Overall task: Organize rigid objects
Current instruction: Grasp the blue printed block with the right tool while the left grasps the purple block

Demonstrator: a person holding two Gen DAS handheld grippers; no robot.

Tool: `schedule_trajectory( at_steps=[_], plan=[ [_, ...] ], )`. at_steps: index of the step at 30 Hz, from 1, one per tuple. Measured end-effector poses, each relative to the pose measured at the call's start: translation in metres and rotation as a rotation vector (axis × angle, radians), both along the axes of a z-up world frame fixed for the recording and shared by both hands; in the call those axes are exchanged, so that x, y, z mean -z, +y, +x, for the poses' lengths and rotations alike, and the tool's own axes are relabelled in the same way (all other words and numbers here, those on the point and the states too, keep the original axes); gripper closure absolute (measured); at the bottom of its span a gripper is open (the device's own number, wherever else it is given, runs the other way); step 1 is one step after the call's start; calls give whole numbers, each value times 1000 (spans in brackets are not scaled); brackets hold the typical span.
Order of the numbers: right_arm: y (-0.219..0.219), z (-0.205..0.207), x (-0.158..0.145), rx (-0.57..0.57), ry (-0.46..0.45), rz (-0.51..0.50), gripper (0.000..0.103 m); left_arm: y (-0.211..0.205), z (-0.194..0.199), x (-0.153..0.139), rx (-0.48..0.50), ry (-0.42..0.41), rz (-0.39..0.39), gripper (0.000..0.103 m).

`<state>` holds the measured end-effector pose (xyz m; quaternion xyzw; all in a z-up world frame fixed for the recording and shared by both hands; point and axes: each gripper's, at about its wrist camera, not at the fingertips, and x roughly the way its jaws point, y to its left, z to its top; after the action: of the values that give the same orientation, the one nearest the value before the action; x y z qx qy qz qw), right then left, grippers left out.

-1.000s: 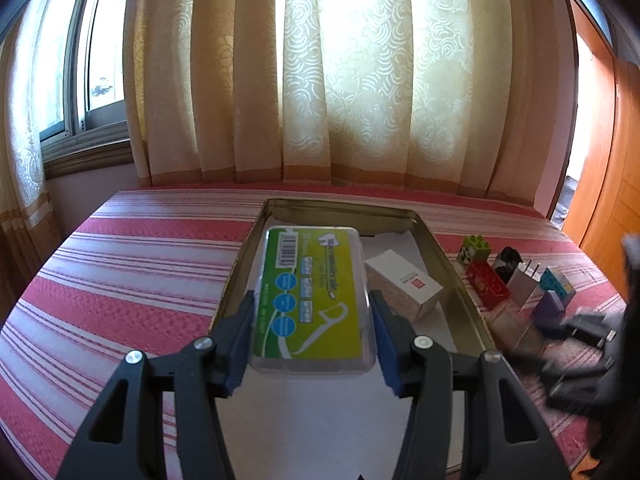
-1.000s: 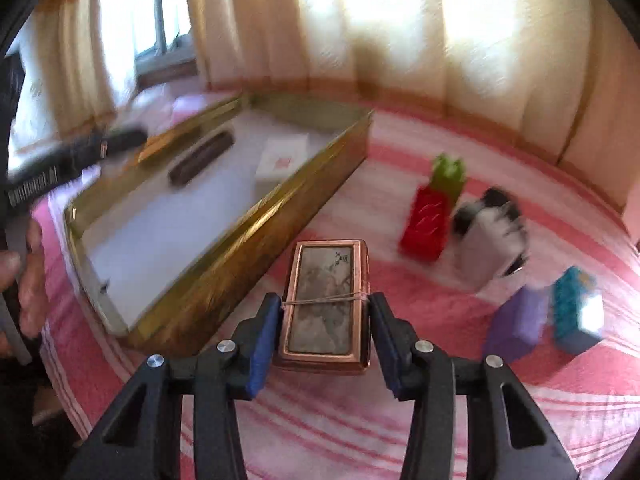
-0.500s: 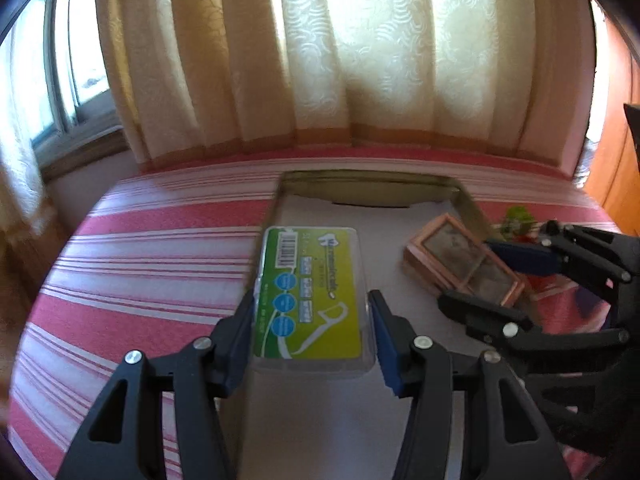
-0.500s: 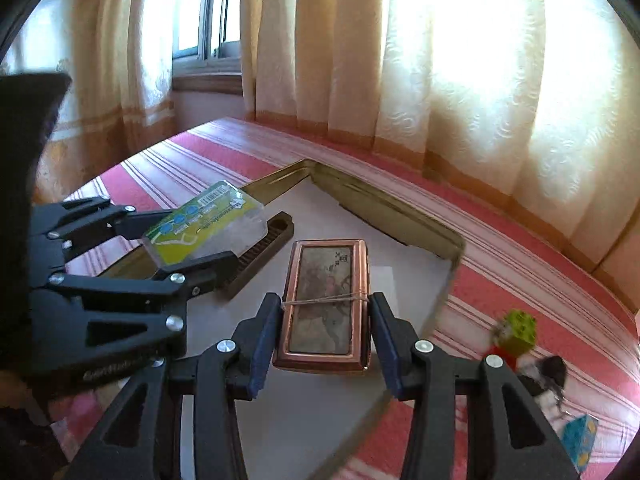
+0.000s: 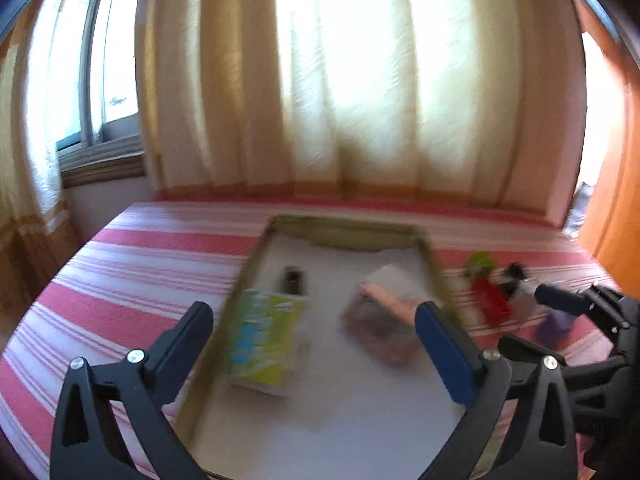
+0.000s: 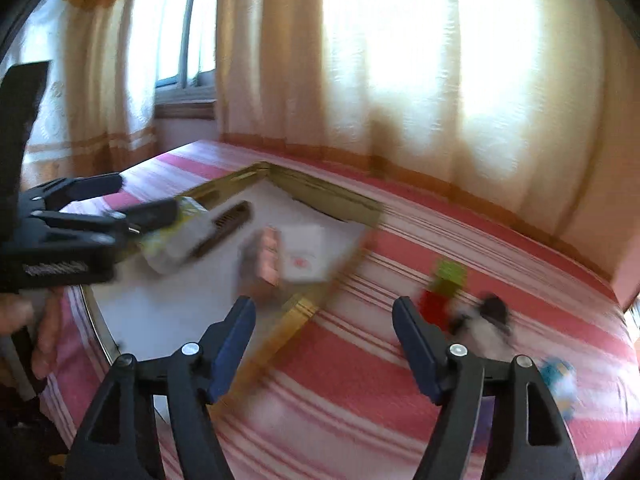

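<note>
The green-labelled box (image 5: 262,340) and the copper case (image 5: 380,324) both lie in the gold tray (image 5: 344,228), the box left, the case right beside a white carton (image 6: 305,254). Both sit ahead of the left tongs (image 5: 316,334), jaws opening on nothing; the right tongs (image 6: 324,334), also opening empty, are nearer the loose bricks (image 6: 436,304), far right of the tray

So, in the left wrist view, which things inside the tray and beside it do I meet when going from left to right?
green floss box → copper-framed box → right wall of the tray → red block → purple block
</note>
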<state>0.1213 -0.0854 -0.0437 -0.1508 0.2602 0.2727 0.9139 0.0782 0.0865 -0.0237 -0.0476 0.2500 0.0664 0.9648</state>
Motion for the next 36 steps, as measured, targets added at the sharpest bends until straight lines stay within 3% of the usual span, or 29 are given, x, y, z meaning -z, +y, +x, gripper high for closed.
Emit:
schedule_trajectory(
  at_steps=[3, 7, 13, 16, 22, 28, 30, 32, 36],
  plan=[
    [-50, -5, -2, 88, -10, 45, 28, -32, -3, -3, 61, -33, -22, 1],
    [-104, -8, 3, 226, -23, 25, 24, -75, 1, 0, 133, -40, -46, 1],
    [-170, -5, 10, 373, -5, 60, 23, -144, 23, 13, 259, 43, -39, 1],
    [-191, 2, 11, 420, 10, 96, 23, -174, 33, 19, 305, 80, -32, 7],
    [-202, 13, 15, 448, 28, 99, 18, -214, 53, 29, 365, 167, -16, 26],
    [-207, 22, 12, 456, 30, 105, 18, -237, 73, 43, 397, 246, 5, 52],
    [-210, 29, 11, 458, 43, 118, 18, -240, 78, 48, 408, 272, 5, 72],
    [-212, 34, 11, 460, 50, 127, 18, -240, 86, 54, 421, 311, -10, 85],
    [-210, 45, 9, 462, 58, 129, 18, -232, 82, 49, 416, 277, -25, 85]
  ],
)
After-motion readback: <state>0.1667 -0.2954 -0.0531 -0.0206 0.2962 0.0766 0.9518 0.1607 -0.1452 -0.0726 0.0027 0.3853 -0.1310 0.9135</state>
